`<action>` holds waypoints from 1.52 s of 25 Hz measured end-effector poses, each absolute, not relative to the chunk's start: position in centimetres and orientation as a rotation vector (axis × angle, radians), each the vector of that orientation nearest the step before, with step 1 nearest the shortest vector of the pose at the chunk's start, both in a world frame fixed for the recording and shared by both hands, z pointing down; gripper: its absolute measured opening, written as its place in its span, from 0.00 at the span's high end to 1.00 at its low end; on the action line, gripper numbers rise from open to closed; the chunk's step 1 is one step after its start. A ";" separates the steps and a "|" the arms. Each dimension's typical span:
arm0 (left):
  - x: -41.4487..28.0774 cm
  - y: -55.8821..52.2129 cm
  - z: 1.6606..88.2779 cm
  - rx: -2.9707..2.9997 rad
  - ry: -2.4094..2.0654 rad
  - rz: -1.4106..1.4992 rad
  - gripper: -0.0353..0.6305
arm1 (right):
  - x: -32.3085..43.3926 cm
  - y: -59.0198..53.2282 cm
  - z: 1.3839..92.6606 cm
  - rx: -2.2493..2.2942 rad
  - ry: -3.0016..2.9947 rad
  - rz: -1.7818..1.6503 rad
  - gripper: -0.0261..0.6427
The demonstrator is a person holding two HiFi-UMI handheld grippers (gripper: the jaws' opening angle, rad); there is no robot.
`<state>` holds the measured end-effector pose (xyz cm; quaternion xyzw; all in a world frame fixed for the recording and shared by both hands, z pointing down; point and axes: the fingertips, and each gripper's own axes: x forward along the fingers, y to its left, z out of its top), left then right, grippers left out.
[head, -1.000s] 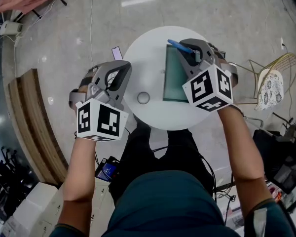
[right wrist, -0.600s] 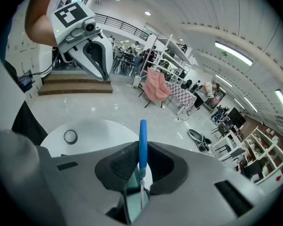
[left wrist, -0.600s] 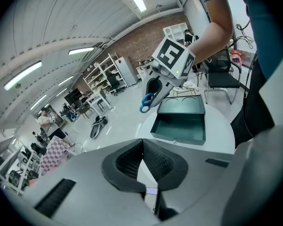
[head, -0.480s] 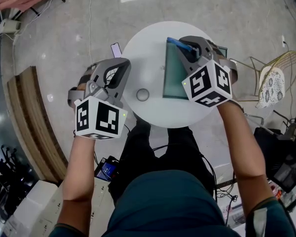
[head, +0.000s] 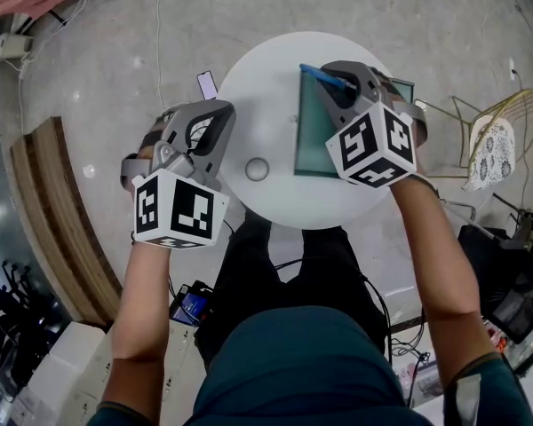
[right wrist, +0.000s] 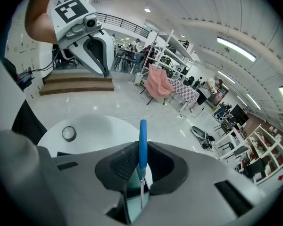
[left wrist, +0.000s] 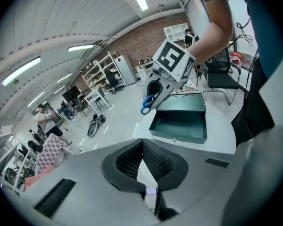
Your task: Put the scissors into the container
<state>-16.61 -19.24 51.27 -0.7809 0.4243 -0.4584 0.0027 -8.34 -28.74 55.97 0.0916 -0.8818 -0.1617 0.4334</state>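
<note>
Two grippers to report on, only one of them busy. Got the right gripper clamped on the scissors, pinching the metal blades and leaving the blue handle poking out past the jaws. Makes sense as a hold: flat steel sits snug between the pads, and leaving the bulky handle end free means nothing to snag on letting go.

Holding them up in the air over the far end of the teal container, so not in yet. Can't quite tell from the head view whether that puts them over the open tray or only over its rim. Judging by the left gripper view, probably right at the far left corner, blue loops hanging just above the wall.

Left gripper parked off the near left side of the round white table, pads pressed together on nothing. Seems deliberate: kept well apart from the tray so as not to get in the way.

Also spotted a small round thing on the table beside the container, maybe a tape roll, well clear of the drop.

Next up, presumably: nudge inward over the tray, lower, then let go.
</note>
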 end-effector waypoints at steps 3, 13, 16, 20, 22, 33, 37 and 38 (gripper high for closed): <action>-17.0 -19.7 51.9 -2.456 1.334 -1.434 0.92 | -8.7 -29.1 56.8 0.224 -2.192 -0.399 0.86; -18.0 -20.3 53.9 -2.474 1.347 -1.443 0.92 | -9.7 -30.0 59.3 0.205 -2.176 -0.391 0.86; -18.1 -20.5 54.5 -2.479 1.348 -1.445 0.92 | -9.8 -30.1 60.0 0.201 -2.171 -0.385 0.86; -18.1 -20.9 55.1 -2.485 1.357 -1.444 0.92 | -9.8 -30.3 61.0 0.194 -2.167 -0.376 0.86; -18.1 -21.1 55.5 -2.489 1.358 -1.442 0.92 | -9.8 -30.5 61.4 0.196 -2.164 -0.372 0.86; -18.7 -21.3 57.2 -2.511 1.359 -1.440 0.92 | -10.4 -30.5 63.4 0.193 -2.157 -0.348 0.86; -18.7 -21.5 57.5 -2.517 1.360 -1.442 0.92 | -10.5 -30.5 63.8 0.191 -2.154 -0.341 0.86; -18.7 -21.5 57.5 -2.518 1.361 -1.442 0.92 | -10.5 -30.4 63.9 0.190 -2.153 -0.340 0.86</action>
